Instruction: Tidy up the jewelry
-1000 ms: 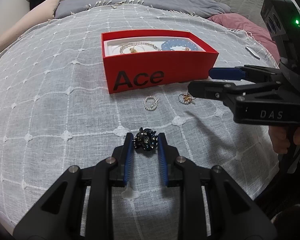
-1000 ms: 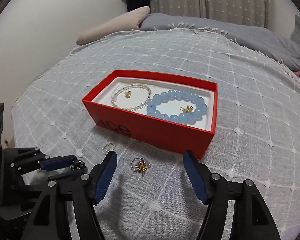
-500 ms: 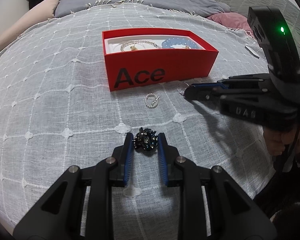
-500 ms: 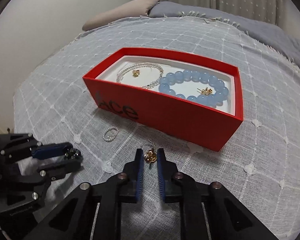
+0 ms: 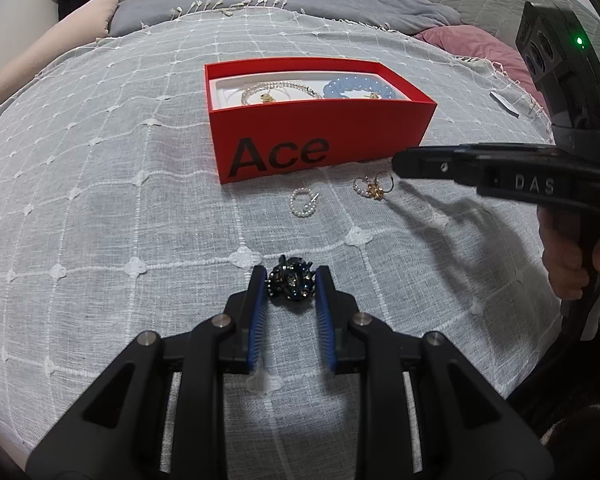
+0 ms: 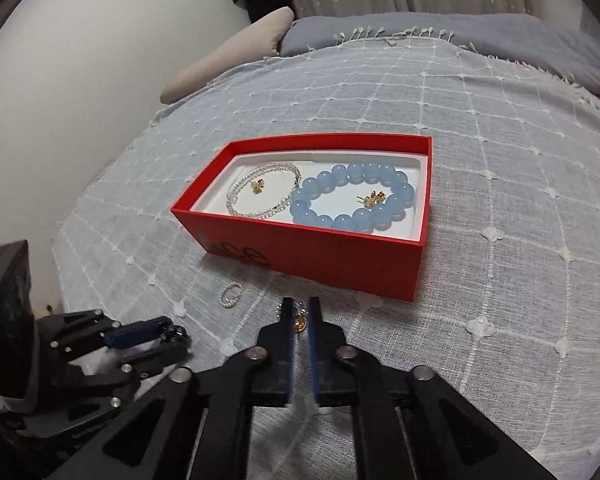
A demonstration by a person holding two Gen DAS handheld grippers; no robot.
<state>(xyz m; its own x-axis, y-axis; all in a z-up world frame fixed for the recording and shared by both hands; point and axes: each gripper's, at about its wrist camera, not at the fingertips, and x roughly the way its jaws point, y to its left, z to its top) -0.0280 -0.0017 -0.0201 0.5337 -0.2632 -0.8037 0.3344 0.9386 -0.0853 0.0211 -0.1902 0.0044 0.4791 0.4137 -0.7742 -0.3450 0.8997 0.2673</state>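
Red box [image 5: 320, 140] says "Ace"; right gripper [image 6: 300, 314] says "DAS"; blue bead bracelet [image 6: 352, 196], pearl strand [image 6: 260, 192] inside box; pearl ring [image 5: 303, 202] on blanket [image 5: 100, 220] near box; left gripper [image 5: 291, 280] pinches dark brooch [image 5: 291, 279]; right jaws, just been opening a bit, narrow around gold earring [image 6: 300, 320]; cannot tell if pinched.

The box [image 6: 324, 258] sits on the bed [image 6: 500, 184], holding a pearl strand [image 6: 260, 192] left of a bead bracelet [image 6: 352, 196]. Before the box lie a pearl ring [image 5: 303, 202] and, to its right, an earring [image 5: 374, 188].
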